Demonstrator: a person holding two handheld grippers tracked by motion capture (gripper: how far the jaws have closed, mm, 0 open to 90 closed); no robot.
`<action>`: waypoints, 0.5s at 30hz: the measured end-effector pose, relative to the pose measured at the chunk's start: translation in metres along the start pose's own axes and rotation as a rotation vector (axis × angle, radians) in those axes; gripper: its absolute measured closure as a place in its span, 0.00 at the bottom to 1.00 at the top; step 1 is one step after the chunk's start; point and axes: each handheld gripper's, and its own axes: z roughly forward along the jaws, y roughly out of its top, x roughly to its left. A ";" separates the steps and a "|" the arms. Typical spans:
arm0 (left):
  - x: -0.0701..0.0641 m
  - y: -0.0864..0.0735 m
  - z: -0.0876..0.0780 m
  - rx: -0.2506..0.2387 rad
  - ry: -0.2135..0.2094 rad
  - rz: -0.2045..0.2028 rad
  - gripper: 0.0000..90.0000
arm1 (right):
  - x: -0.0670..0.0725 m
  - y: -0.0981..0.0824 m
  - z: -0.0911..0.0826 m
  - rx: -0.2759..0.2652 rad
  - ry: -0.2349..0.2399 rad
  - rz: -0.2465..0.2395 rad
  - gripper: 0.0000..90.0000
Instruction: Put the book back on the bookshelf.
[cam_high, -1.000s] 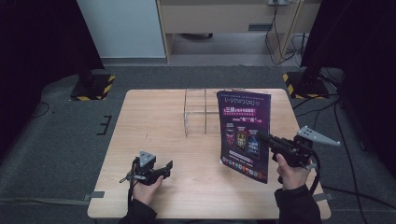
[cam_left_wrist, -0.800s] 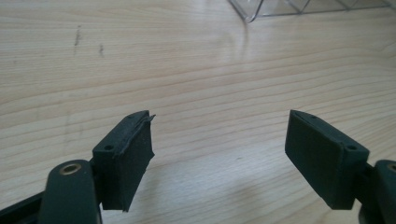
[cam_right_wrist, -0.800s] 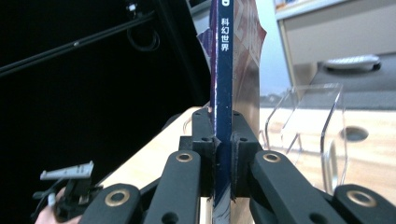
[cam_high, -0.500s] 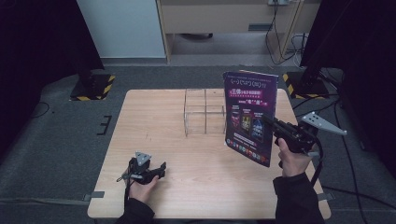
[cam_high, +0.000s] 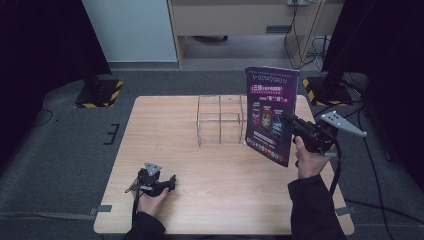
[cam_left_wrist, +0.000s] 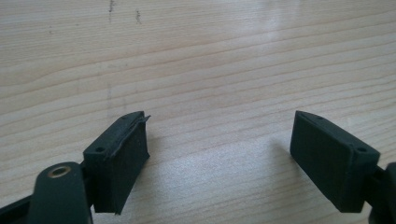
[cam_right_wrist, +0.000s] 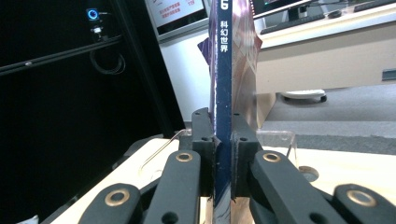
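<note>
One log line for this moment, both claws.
left claw: open, empty, jaws just opening | right claw: shut on magazine, upright | clear rack: empty

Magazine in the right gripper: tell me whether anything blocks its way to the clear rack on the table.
Nothing visible does. The right gripper holds the magazine upright, just right of the clear rack. The rack's slots look empty, and the left gripper sits open near the table's front edge, well away.
</note>
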 end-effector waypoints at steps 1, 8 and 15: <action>0.000 0.000 0.000 0.000 0.000 0.000 0.20 | -0.001 0.000 0.002 -0.002 -0.007 -0.005 0.94; -0.001 0.000 0.001 0.000 0.008 0.012 0.19 | -0.007 -0.002 0.018 -0.022 -0.048 -0.016 0.94; -0.001 0.000 0.001 0.001 0.013 0.011 0.19 | -0.013 -0.005 0.033 -0.033 -0.073 -0.021 0.94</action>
